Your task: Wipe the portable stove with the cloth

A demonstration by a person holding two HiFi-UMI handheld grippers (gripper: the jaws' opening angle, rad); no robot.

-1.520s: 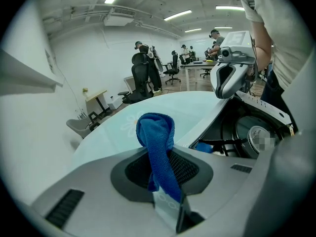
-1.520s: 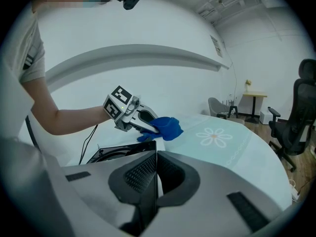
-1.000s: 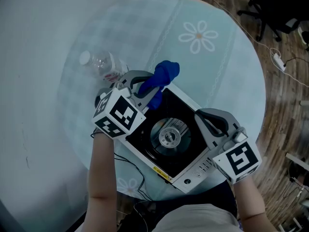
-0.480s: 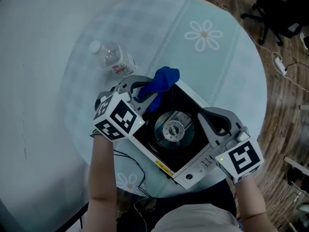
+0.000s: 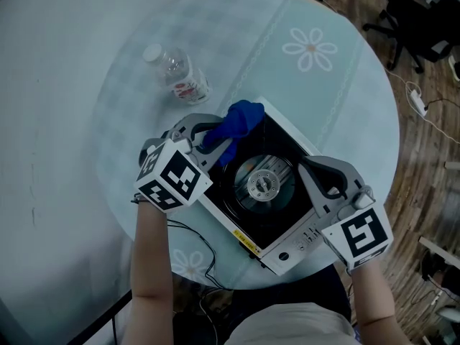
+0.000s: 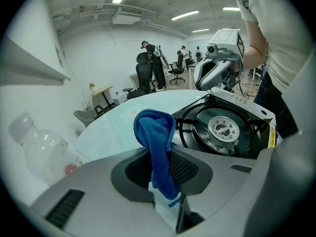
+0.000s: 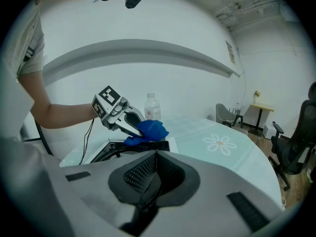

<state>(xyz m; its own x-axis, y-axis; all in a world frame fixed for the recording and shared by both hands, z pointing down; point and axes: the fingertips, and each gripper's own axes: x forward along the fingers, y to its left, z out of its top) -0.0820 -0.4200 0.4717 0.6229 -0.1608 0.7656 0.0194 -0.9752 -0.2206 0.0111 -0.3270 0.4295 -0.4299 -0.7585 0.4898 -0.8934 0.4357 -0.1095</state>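
The left gripper [image 5: 215, 138] has pulled back from the bottle [image 5: 178, 76], bringing the blue cloth [image 5: 241, 118] onto the stove's [image 5: 296, 244] far corner, at 11 o'clock from the burner [image 5: 264, 184]. Its jaws are clamped on the cloth. The right gripper [image 5: 311, 171], jaws together and empty, is at the burner's 3 o'clock.
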